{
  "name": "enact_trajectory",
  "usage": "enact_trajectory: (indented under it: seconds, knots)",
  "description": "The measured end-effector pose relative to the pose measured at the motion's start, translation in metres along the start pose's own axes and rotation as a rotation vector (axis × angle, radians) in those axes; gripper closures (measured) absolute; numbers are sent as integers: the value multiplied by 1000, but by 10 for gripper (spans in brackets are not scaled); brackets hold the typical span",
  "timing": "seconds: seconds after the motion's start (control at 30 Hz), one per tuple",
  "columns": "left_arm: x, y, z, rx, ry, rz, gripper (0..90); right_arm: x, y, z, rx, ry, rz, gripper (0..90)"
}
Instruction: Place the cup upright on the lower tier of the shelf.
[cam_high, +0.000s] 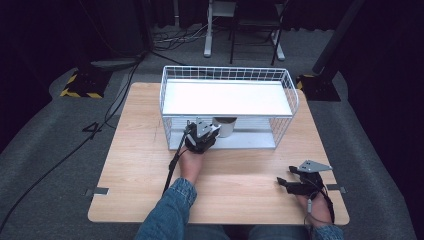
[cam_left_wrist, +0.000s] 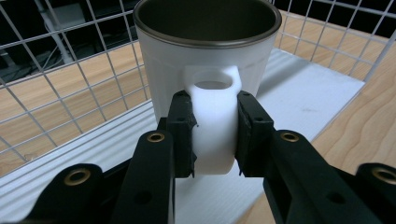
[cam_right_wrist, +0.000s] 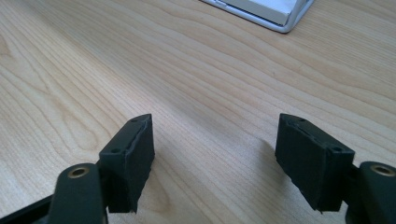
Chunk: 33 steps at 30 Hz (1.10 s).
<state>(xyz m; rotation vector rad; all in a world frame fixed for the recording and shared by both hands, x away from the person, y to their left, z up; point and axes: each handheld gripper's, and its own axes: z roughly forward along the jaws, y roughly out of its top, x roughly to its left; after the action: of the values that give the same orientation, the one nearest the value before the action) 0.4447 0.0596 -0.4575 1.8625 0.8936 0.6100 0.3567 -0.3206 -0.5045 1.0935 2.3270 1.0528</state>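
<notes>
We are holding the mug (cam_left_wrist: 205, 60) with our left gripper (cam_left_wrist: 214, 135), whose jaws are pinching the white handle (cam_left_wrist: 212, 126) from both sides, one pad on each flank of the loop. In the left gripper view the mug is standing upright straight ahead of the jaws, its dark metal-lined mouth facing up and its handle pointing back at us, so the mug's tall axis is running vertical while the gripper is reaching in roughly level. In the high view the left gripper (cam_high: 202, 136) is sitting at the open front of the wire rack (cam_high: 172, 90), and the mug (cam_high: 224, 126) is sitting just inside, under the white upper shelf (cam_high: 227, 97) and over the white bottom shelf (cam_left_wrist: 299, 88). Whether its base is touching that bottom shelf yet we cannot tell. That is the relation the next move is turning on, as we are judging it: the mug is lying forward of the gripper, already within the lower tier, so what remains is setting it down flat and drawing the hand back toward us. Our right gripper (cam_high: 296, 181) is resting well apart on the table (cam_high: 140, 165) near the right front corner, its jaws spread wide over bare wood with nothing between them; the left hand is plainly the nearer one.
</notes>
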Motion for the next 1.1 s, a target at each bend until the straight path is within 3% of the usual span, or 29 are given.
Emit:
enact_trajectory:
  seconds: [0.23,0.37,0.5,0.53,0.67,0.9,1.1]
  knots:
    - [-3,-2,3,-6,-8,-23,715,0,0,0,0,-1,0,285]
    - [-2,-5,4,-17,-18,-64,714,0,0,0,0,-3,-2,285]
    - [1,-5,4,-20,-6,-49,713,0,0,0,0,-3,-2,284]
    - [-1,-6,4,-14,-31,-79,713,0,0,0,-1,-4,-2,284]
    - [2,-6,5,-24,-32,-88,702,0,0,0,-1,-4,-2,284]
    - [6,-9,8,-5,-23,-146,412,1,0,0,-1,-4,-4,284]
    - [6,-5,-2,-22,-18,-131,319,0,0,0,-1,-3,-3,283]
